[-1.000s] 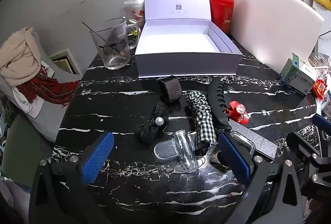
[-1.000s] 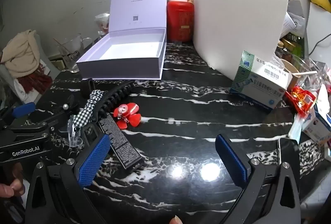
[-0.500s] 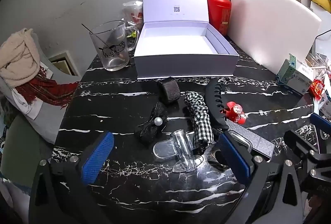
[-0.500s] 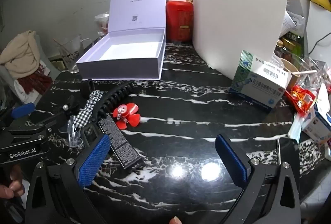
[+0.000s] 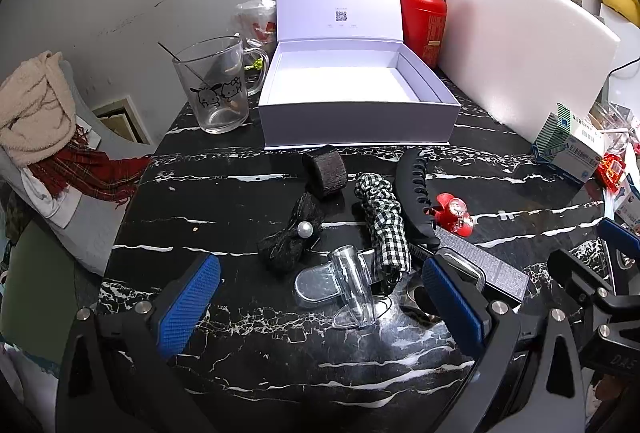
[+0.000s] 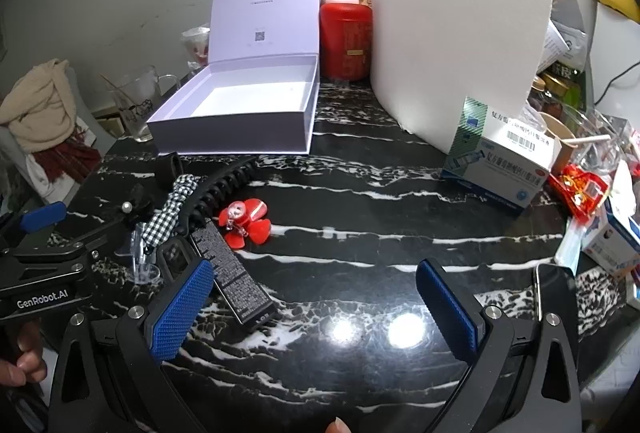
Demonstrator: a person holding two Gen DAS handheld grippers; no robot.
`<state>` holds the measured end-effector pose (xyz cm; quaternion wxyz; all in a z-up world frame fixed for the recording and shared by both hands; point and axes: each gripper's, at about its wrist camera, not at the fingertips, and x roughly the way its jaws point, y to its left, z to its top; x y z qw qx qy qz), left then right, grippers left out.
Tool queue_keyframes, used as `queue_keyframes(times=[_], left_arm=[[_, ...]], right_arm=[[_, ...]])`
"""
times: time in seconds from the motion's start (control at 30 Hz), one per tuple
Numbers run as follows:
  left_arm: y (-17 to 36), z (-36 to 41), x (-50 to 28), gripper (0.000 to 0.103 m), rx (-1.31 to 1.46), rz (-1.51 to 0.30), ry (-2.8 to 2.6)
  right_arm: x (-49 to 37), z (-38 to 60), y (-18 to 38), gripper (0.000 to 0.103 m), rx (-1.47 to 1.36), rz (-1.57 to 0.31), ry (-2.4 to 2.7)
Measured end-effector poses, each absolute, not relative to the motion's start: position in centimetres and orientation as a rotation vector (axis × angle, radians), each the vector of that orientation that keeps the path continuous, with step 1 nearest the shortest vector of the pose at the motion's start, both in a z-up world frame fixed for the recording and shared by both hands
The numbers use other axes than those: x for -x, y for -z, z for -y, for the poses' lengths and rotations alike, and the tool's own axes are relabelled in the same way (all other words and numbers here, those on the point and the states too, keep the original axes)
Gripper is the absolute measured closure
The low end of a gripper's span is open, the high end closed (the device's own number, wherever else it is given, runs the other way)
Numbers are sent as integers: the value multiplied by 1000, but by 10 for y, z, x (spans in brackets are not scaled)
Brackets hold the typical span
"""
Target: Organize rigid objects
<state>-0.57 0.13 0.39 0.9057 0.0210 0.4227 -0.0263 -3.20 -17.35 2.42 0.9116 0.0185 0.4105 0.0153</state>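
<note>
An open white box [image 5: 352, 121] with its lid up stands at the back of the black marble table [image 5: 224, 201]; it also shows in the right wrist view [image 6: 240, 121]. In front of it lie a clear plastic clip [image 5: 344, 285], a black bow with a pearl [image 5: 290, 237], a checked scrunchie [image 5: 384, 221], a black claw clip [image 5: 414, 197], a black roll [image 5: 325, 171], a red flower clip [image 6: 244, 219] and a flat black case [image 6: 236, 273]. My left gripper [image 5: 320, 305] is open just before the clear clip. My right gripper [image 6: 316, 307] is open over bare table, right of the case.
A glass mug [image 5: 216, 85] stands left of the box. A red canister [image 6: 346, 41] and a white foam board [image 6: 456, 45] stand behind. A medicine carton [image 6: 500, 157], snack packets [image 6: 580, 189] and a phone [image 6: 556, 293] crowd the right edge. A cloth-draped chair [image 5: 44, 121] is at left.
The left gripper's view has shifted slightly, with the items sitting a little lower and farther left. Both grippers stay open. Nothing on the table moved.
</note>
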Motion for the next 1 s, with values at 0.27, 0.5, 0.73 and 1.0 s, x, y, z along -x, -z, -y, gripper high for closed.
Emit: queue_keyframes(times=[0.27, 0.5, 0.73, 1.0], left_arm=[[-7, -3, 9, 0, -37, -868, 61], [-9, -5, 11, 0, -31, -864, 68], [-10, -7, 14, 0, -30, -864, 68], [-12, -9, 16, 0, -28, -858, 64]], right_arm=[[33, 173, -27, 0, -39, -842, -36], [35, 172, -31, 0, -40, -834, -39], [38, 171, -32, 0, -39, -825, -47], [40, 169, -34, 0, -38, -821, -54]])
